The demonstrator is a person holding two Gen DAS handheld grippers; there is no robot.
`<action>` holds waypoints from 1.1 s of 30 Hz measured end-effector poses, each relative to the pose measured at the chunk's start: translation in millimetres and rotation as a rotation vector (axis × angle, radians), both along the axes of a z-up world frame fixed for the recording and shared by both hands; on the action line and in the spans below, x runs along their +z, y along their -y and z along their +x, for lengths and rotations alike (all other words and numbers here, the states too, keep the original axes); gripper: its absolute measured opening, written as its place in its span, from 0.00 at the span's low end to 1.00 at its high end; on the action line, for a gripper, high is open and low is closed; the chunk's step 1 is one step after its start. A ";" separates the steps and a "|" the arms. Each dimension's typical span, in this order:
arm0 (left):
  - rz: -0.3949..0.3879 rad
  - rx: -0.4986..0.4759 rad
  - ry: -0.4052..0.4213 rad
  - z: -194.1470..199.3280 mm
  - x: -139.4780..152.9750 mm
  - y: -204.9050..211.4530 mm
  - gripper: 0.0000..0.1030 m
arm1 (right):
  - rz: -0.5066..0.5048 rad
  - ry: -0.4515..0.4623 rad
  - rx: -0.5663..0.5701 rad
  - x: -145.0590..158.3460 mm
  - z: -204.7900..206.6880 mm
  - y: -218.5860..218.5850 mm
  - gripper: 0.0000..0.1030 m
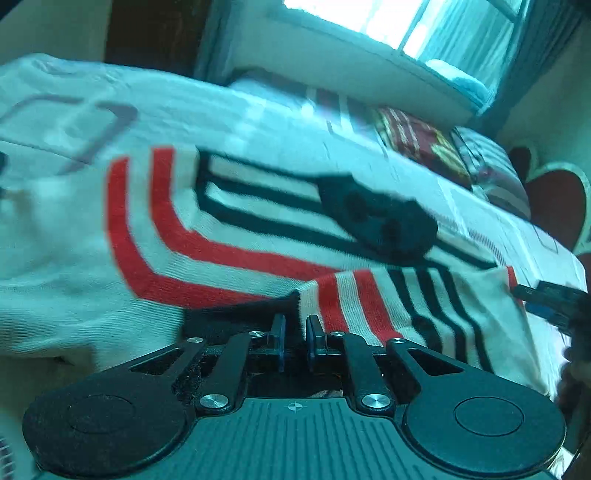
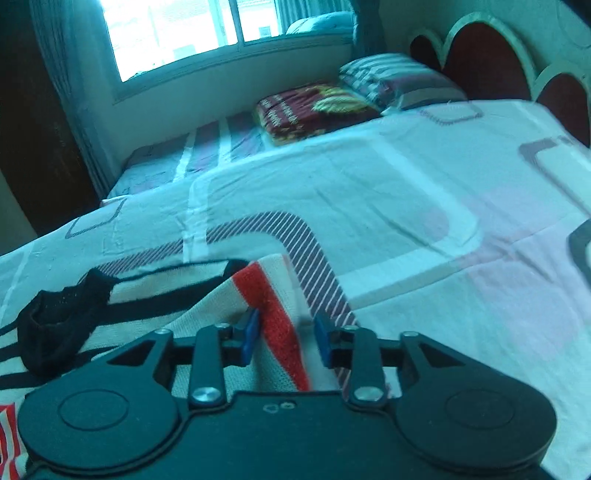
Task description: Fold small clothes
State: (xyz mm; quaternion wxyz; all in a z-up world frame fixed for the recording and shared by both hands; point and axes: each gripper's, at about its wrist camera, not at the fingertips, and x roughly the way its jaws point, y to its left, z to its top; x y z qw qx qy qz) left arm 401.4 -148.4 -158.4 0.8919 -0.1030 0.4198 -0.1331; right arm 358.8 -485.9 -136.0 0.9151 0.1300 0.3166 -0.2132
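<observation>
A cream knit garment (image 1: 258, 236) with red and black stripes lies spread on the bed, with a folded-over flap (image 1: 424, 306) near me. A black bunched part (image 1: 376, 221) sits on its middle. In the left wrist view my left gripper (image 1: 295, 334) is shut on the garment's near edge by the dark hem. My right gripper (image 1: 535, 295) meets the flap's right edge. In the right wrist view the right gripper (image 2: 284, 336) holds the garment's red-striped corner (image 2: 277, 317) between its blue pads. The black part (image 2: 55, 321) lies to its left.
The bed sheet (image 2: 406, 192) is pale with rounded stripe patterns and stretches far to the right. A dark red folded cloth (image 2: 306, 110) and a striped pillow (image 2: 391, 77) lie by the headboard (image 2: 487, 62). A window (image 2: 173, 33) is behind the bed.
</observation>
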 end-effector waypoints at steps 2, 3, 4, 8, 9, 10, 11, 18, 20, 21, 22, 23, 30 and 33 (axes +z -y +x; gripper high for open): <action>0.043 0.007 0.046 -11.9 7.1 -3.0 0.11 | -0.008 0.012 0.084 7.1 -14.0 -21.4 0.38; 0.066 0.000 0.030 -12.4 4.3 -3.3 0.11 | 0.013 0.004 0.119 6.6 -20.0 -31.5 0.37; 0.081 -0.005 -0.009 -10.3 -2.3 -3.9 0.11 | 0.030 -0.002 0.153 4.1 -25.6 -44.2 0.36; 0.086 -0.012 -0.027 -9.0 -7.0 -10.5 0.14 | -0.021 -0.116 0.257 -19.4 -29.6 -84.2 0.41; 0.077 0.005 -0.046 -10.7 -2.3 -14.9 0.14 | -0.051 -0.115 0.255 -20.4 -31.9 -89.2 0.41; 0.055 0.023 -0.051 -14.7 3.2 -22.3 0.14 | -0.046 -0.112 0.250 -16.1 -34.6 -92.7 0.41; 0.031 0.038 -0.048 -20.2 7.9 -31.2 0.20 | -0.011 -0.096 0.264 -11.1 -37.6 -95.9 0.44; -0.044 0.300 -0.035 -65.3 17.4 -134.6 0.95 | 0.099 -0.019 0.421 10.5 -50.0 -161.2 0.47; -0.080 0.384 -0.055 -74.3 13.4 -171.7 0.95 | 0.128 -0.016 0.471 13.1 -48.7 -183.8 0.47; -0.089 0.426 -0.068 -77.2 10.0 -189.3 0.95 | 0.139 -0.014 0.502 14.5 -48.5 -196.7 0.47; -0.101 0.469 -0.080 -80.9 6.6 -206.5 0.95 | 0.140 -0.016 0.529 15.3 -47.5 -209.5 0.47; -0.123 0.514 -0.090 -85.0 2.9 -224.4 0.95 | 0.142 -0.017 0.550 15.6 -46.8 -221.0 0.47; -0.309 0.714 -0.136 -86.9 -35.2 -312.1 0.63 | 0.121 -0.041 0.663 10.1 -35.9 -287.4 0.47; -0.365 0.738 -0.104 -71.9 -44.2 -327.0 0.63 | 0.118 -0.051 0.675 7.2 -29.6 -301.8 0.47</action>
